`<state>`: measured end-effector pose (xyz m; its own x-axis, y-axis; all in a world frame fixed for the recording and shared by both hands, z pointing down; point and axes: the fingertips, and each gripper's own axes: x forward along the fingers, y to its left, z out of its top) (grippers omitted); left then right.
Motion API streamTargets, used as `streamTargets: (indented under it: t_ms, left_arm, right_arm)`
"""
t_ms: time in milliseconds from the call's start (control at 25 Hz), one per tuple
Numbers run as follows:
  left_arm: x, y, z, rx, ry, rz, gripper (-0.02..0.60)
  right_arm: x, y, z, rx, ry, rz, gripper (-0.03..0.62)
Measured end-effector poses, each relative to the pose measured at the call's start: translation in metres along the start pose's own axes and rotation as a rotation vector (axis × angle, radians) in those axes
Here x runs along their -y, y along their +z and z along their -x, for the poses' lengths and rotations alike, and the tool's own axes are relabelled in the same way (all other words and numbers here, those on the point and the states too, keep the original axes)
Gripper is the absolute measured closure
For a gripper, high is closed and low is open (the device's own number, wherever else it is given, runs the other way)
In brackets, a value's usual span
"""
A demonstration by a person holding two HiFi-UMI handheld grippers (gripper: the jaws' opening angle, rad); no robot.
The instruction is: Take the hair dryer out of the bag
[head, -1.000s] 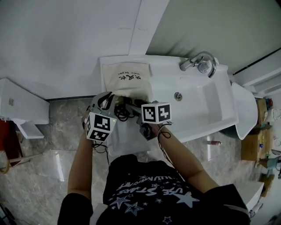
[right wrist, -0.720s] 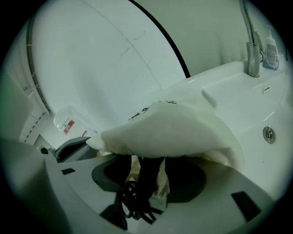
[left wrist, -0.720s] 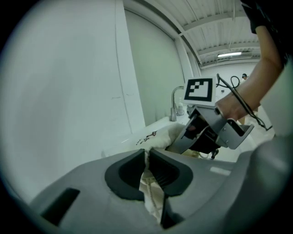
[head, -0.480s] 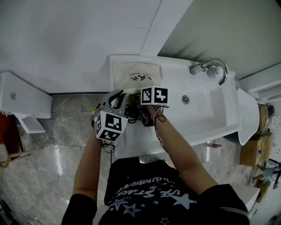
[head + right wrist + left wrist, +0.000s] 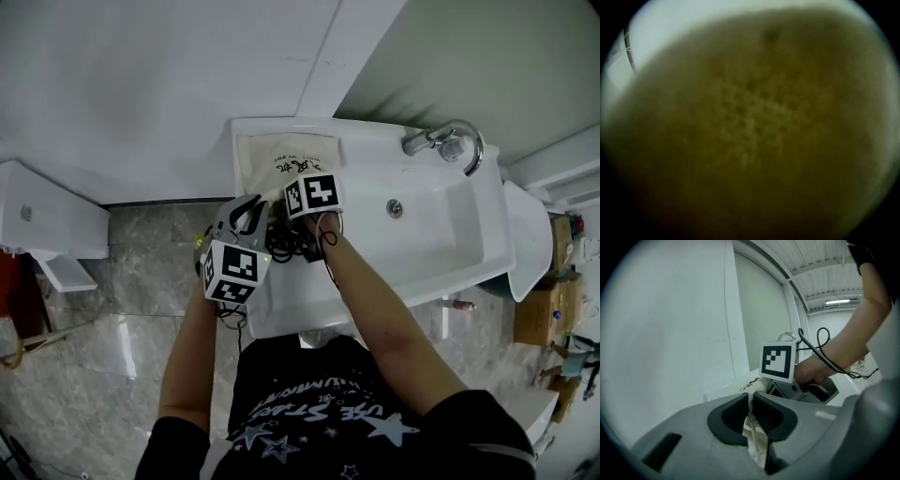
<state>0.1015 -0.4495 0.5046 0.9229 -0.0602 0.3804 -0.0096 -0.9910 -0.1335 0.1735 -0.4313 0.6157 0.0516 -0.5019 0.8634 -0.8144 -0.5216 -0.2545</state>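
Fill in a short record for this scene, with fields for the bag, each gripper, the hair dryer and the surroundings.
bag: cream cloth with dark print, lying on the ledge at the left end of the sink
left gripper: fingers shut on the bag's cloth edge
right gripper: points down at the bag's mouth; its own view shows only a dim, blurred, cloth-like surface, so the fingers cannot be seen
hair dryer: not visible
faucet: at the sink's far right corner
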Motion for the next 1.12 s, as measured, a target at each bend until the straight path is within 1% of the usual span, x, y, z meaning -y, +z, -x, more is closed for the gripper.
streamTargets:
  t_ms: [120, 360, 560, 800, 1120]
  left_arm:
    - [0.002, -0.001, 0.002, -0.004, -0.006, -0.004, 0.534]
    - [0.010, 0.002, 0.006, -0.005, -0.010, -0.035, 0.534]
    - [0.010, 0.000, 0.012, -0.014, 0.016, -0.018, 0.534]
    - [0.014, 0.000, 0.019, -0.012, 0.055, 0.006, 0.534]
    - [0.019, -0.002, 0.029, -0.029, 0.113, 0.024, 0.534]
  right_arm:
    - [0.000, 0.001, -0.001, -0.010, 0.010, 0.016, 0.382]
    - [0.000, -0.004, 0.006, 0.009, 0.062, -0.025, 0.398]
    - [-0.014, -0.021, 0.027, -0.018, 0.173, -0.027, 0.399]
    - [-0.024, -0.045, 0.051, -0.049, 0.282, 0.058, 0.399]
    - [-0.046, -0.084, 0.080, -0.136, 0.455, 0.168, 0.399]
